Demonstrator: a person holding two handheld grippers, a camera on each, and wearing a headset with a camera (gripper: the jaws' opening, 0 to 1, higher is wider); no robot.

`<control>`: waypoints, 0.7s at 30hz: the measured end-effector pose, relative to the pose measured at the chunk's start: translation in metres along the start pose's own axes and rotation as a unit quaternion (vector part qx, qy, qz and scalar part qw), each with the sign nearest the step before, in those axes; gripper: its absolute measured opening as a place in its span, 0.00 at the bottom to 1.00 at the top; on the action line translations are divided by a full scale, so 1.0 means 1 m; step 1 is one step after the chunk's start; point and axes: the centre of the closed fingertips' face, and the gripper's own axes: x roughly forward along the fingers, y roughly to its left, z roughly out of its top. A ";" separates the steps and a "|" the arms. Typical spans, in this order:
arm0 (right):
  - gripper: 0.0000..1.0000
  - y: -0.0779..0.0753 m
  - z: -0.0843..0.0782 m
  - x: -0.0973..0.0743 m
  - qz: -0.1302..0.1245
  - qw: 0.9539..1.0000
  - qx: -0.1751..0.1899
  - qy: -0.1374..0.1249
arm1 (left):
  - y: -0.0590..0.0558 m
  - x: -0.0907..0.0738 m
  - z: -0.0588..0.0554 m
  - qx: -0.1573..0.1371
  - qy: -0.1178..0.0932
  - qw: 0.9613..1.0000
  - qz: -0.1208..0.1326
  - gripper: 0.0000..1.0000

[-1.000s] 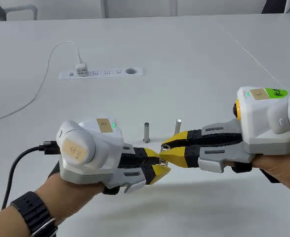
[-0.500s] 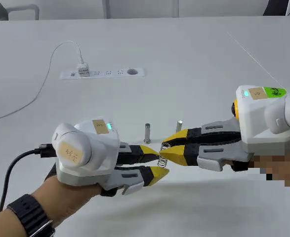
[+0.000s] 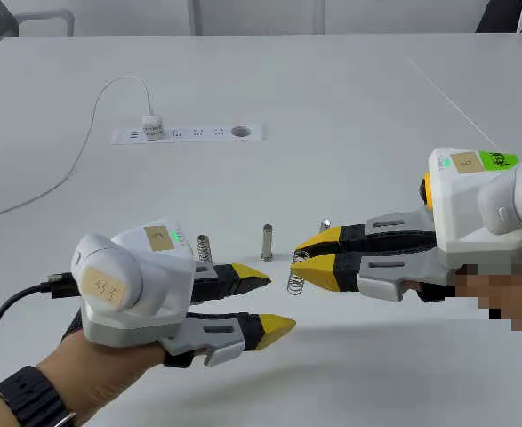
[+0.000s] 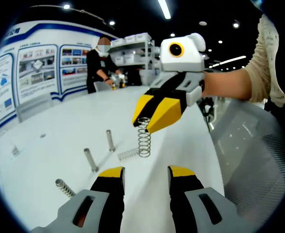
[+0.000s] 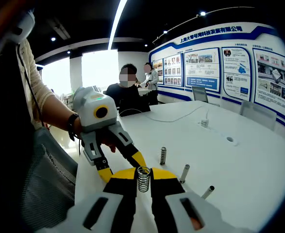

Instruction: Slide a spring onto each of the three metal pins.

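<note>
The left tongs sit in the lower left of the head view, jaws spread wide and holding nothing, tips aimed toward frame centre. The left hand grips the body from beneath, with a black band at the bottom left edge. From the right edge the right tongs reach in, jaws pinched on the top of a spring that hangs below them. The two sets of tips face each other, near but apart. In the left gripper view a cream knit sleeve shows at the upper right.
</note>
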 end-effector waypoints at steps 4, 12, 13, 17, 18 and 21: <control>0.12 -0.004 0.001 0.000 -0.003 1.000 -0.003 0.000 | 0.003 -0.006 -0.004 -0.005 -0.002 1.000 0.008 0.39; 0.12 -0.014 0.007 0.001 -0.010 1.000 -0.009 -0.002 | 0.011 -0.020 -0.013 -0.024 -0.005 0.999 0.025 0.45; 0.12 -0.015 0.007 0.001 -0.011 1.000 -0.010 -0.002 | 0.012 -0.022 -0.014 -0.027 -0.006 0.999 0.028 0.46; 0.12 -0.020 0.010 0.001 -0.015 1.000 -0.013 -0.004 | 0.017 -0.029 -0.016 -0.038 -0.011 0.998 0.043 0.50; 0.12 -0.021 0.011 0.001 -0.016 1.000 -0.013 -0.005 | 0.018 -0.031 -0.018 -0.040 -0.011 0.998 0.046 0.50; 0.12 -0.026 0.015 0.002 -0.020 1.000 -0.015 -0.007 | 0.021 -0.036 -0.022 -0.046 -0.010 0.997 0.055 0.52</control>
